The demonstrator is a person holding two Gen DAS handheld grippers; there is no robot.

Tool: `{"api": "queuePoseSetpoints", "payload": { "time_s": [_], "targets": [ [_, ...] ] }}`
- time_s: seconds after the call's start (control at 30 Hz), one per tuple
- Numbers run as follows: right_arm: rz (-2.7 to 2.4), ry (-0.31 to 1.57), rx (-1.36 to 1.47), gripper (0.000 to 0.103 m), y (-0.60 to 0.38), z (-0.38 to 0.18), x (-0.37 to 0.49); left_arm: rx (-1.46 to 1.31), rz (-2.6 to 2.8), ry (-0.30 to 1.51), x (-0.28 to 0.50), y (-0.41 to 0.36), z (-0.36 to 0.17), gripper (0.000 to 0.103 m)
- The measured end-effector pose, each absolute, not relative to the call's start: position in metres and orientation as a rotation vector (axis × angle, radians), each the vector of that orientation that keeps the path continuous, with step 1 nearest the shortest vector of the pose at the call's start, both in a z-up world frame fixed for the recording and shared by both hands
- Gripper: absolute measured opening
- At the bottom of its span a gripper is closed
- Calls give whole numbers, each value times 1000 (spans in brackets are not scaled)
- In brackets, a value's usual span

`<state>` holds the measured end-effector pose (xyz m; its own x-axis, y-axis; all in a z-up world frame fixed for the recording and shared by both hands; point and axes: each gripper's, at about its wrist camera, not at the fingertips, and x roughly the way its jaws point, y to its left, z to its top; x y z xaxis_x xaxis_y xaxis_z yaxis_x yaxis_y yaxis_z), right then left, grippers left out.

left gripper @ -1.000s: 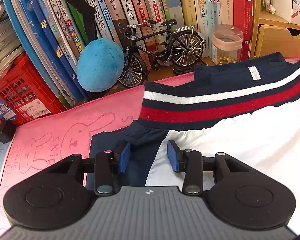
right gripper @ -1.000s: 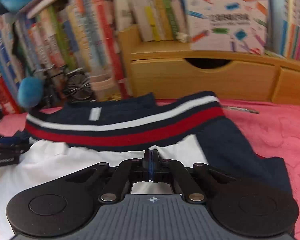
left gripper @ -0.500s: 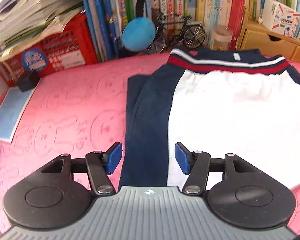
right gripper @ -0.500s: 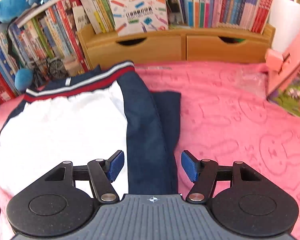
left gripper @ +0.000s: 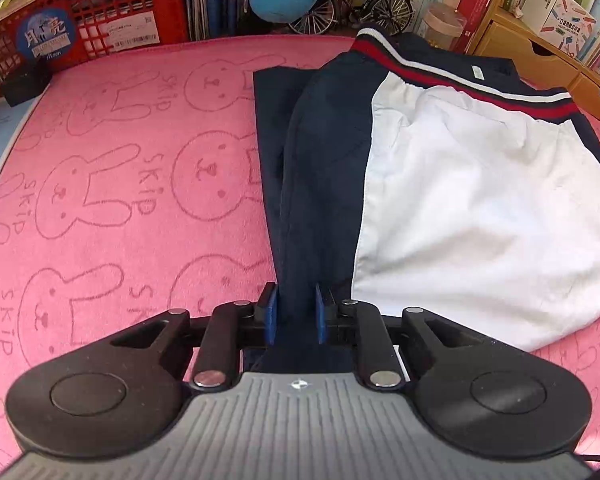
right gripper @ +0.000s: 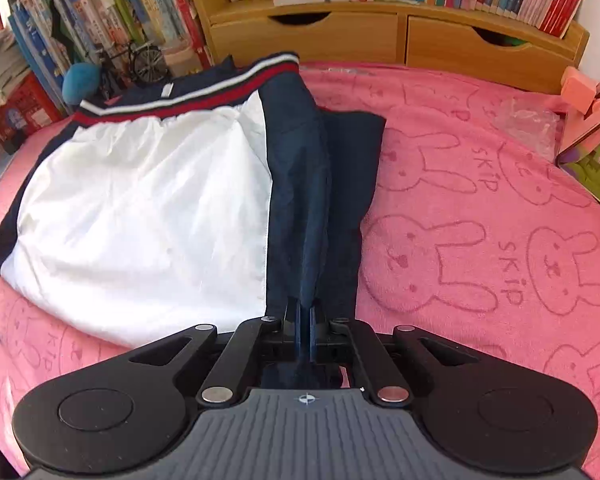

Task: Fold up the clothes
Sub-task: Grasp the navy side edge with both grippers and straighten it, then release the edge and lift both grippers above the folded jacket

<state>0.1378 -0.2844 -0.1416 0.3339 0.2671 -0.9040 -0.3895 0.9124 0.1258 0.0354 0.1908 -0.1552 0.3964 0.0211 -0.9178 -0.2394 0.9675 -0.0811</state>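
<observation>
Spread mid-frame on the pink surface (left gripper: 100,160), the garment (left gripper: 480,200) has each near navy edge pinched in just-closed fingers, left gripper (left gripper: 295,312) and right gripper (right gripper: 305,328), seemingly to fold it towards the striped band.

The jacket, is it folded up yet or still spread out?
Partly folded: the jacket lies flat on the pink towel, navy sleeves tucked along both sides.

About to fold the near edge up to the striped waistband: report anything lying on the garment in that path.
Nothing visible does. Both the left gripper and right gripper pinch the garment at its navy sides; its white panel up to the waistband lies bare.
</observation>
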Motion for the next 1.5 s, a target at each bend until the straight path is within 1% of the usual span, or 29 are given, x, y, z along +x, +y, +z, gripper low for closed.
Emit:
{"api": "queuePoseSetpoints", "payload": {
  "time_s": [0.07, 0.17, 0.3, 0.33, 0.37, 0.4, 0.43, 0.47, 0.5, 0.53, 0.57, 0.63, 0.7, 0.73, 0.83, 0.93, 1.0, 1.07, 1.13, 1.2, 1.27, 1.37, 1.43, 1.5],
  "targets": [
    [436, 1191, -129, 5, -284, -143, 133, -202, 160, 1169, 31, 189, -154, 18],
    [456, 1196, -133, 5, -286, -136, 128, -192, 146, 1156, 23, 189, -143, 18],
    [443, 1266, -146, 6, -292, -143, 132, -162, 157, 1227, 15, 192, -155, 18],
    [439, 1274, -150, 8, -291, -142, 133, -138, 165, 1225, 14, 191, -151, 18],
    [431, 1261, -171, 14, -289, -135, 133, -113, 174, 1222, 13, 189, -147, 19],
    [412, 1229, -208, 31, -285, -126, 133, -88, 190, 1209, 13, 187, -141, 20],
    [410, 1162, -262, 41, -277, -115, 130, -53, 205, 1187, 14, 183, -133, 19],
    [412, 1086, -317, 56, -268, -103, 128, 20, 214, 1129, 14, 174, -121, 21],
    [413, 1010, -372, 60, -259, -91, 125, 66, 213, 1086, 16, 166, -114, 26],
    [435, 944, -409, 60, -247, -78, 128, 107, 189, 1026, 22, 154, -105, 29],
    [479, 918, -420, 59, -230, -79, 129, 112, 158, 991, 25, 146, -102, 31],
    [577, 882, -430, 49, -193, -86, 129, 83, 41, 926, 45, 123, -101, 32],
    [674, 845, -440, 17, -157, -93, 129, 76, -32, 887, 70, 102, -108, 32],
    [700, 841, -433, 16, -140, -100, 128, 76, -59, 880, 83, 94, -115, 32],
    [737, 861, -372, 16, -109, -118, 124, 125, -137, 898, 134, 60, -148, 32],
    [743, 854, -414, 17, -86, -132, 115, 263, -137, 924, 169, 40, -182, 32],
    [744, 838, -474, 18, -79, -142, 109, 314, -106, 913, 182, 37, -193, 32],
    [744, 806, -482, 18, -80, -145, 105, 298, -81, 890, 190, 41, -195, 35],
    [741, 815, -428, 18, -86, -147, 108, 256, -57, 896, 195, 46, -196, 38],
    [732, 844, -324, 18, -99, -150, 114, 217, -28, 897, 197, 52, -197, 45],
    [727, 846, -281, 18, -107, -153, 114, 211, -13, 905, 200, 51, -196, 47],
    [701, 871, -281, 18, -110, -151, 114, 207, -3, 929, 202, 50, -189, 45],
    [660, 892, -267, 21, -112, -141, 113, 199, 4, 913, 192, 54, -175, 44],
    [648, 852, -224, 31, -116, -130, 109, 176, 21, 865, 172, 58, -158, 44]
  ]
}}
